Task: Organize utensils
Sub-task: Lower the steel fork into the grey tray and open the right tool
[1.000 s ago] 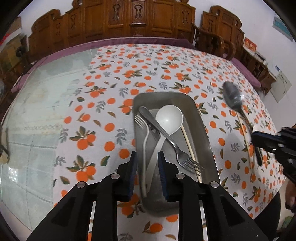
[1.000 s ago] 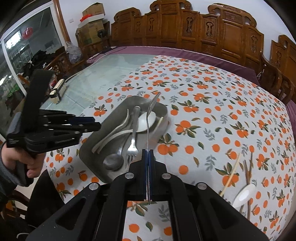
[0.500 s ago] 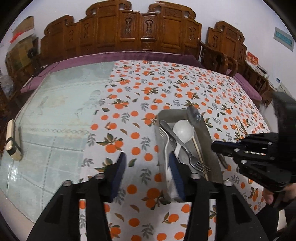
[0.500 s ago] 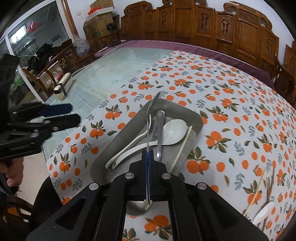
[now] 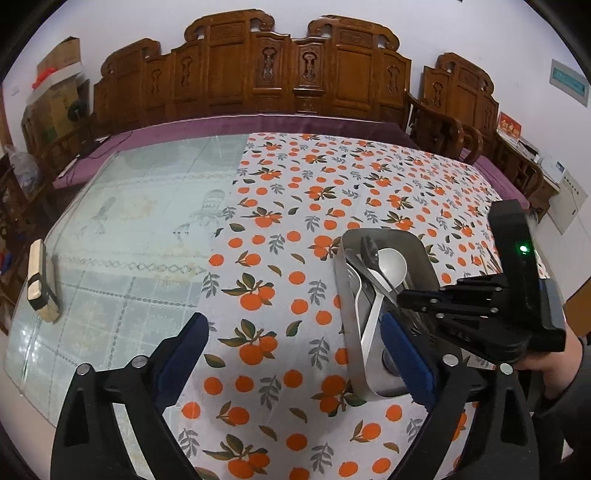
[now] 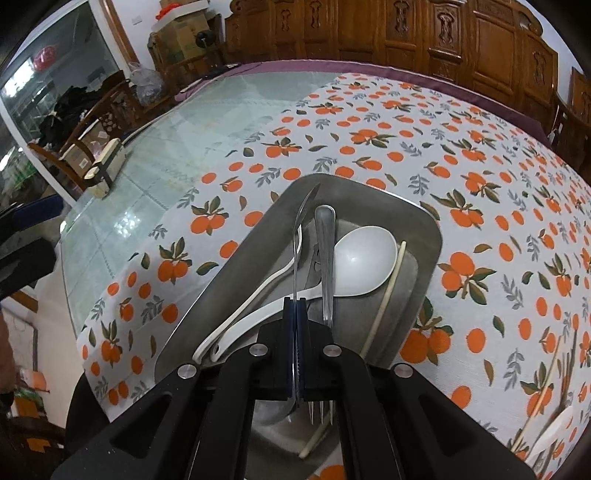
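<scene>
right tool (image 6: 295, 332) clenched on thin metal spoon (image 6: 300, 236), poised edge-on over grey steel tray (image 6: 424, 229) for drop-in | left tool (image 5: 291, 354) spread wide, empty, left of tray

A home dining room: carved wooden chairs (image 5: 295, 70) ring an orange-print tablecloth (image 5: 295, 236).

No text, label or number is legible anywhere.

Carved wooden bench (image 5: 295, 70) along white wall (image 5: 517, 44). Purple cushion (image 5: 221, 123) below. Cardboard boxes (image 6: 181, 27) at left, beside window (image 6: 48, 70). Chairs (image 5: 443, 129) right.
</scene>
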Demonstrator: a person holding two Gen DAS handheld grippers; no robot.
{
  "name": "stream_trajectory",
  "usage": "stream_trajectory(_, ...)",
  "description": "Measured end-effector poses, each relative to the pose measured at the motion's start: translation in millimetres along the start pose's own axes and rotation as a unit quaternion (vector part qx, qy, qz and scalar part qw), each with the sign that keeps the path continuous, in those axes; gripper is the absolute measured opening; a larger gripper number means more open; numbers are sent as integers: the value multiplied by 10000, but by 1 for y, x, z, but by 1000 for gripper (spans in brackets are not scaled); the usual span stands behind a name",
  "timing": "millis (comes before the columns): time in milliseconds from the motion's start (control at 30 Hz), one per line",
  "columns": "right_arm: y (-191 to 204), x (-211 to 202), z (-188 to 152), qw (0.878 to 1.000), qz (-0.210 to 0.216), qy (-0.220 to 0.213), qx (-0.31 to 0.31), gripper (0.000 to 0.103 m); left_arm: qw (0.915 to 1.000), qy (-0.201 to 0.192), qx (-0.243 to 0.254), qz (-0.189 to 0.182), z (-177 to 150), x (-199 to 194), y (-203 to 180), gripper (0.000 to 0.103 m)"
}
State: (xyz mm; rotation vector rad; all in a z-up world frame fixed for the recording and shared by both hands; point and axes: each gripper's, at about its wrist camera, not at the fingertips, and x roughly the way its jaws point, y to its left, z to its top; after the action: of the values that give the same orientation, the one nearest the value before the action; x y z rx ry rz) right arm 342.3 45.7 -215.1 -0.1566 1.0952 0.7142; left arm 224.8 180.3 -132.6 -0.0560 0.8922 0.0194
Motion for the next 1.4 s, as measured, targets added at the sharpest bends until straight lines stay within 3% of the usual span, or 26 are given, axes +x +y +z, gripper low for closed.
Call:
stream_trajectory(567, 13, 17, 0, 9996, 213, 179, 74, 5, 10000, 60, -32, -24, -2, 7, 6, 91)
stream_trajectory(1133, -8, -77, -30, 9986, 218, -481, 32, 5, 9999, -48, 25, 93, -8, -16, -32, 91)
stream_trajectory(1333, -28, -115, -56, 9974, 66, -718, 79, 21, 9999, -26, 94, 42, -9, -15, -57, 91)
stream_trajectory(1400, -37, -125, -66, 9969, 4, -776, 136, 31, 9999, -26, 120, 6, -9, -13, -67, 91)
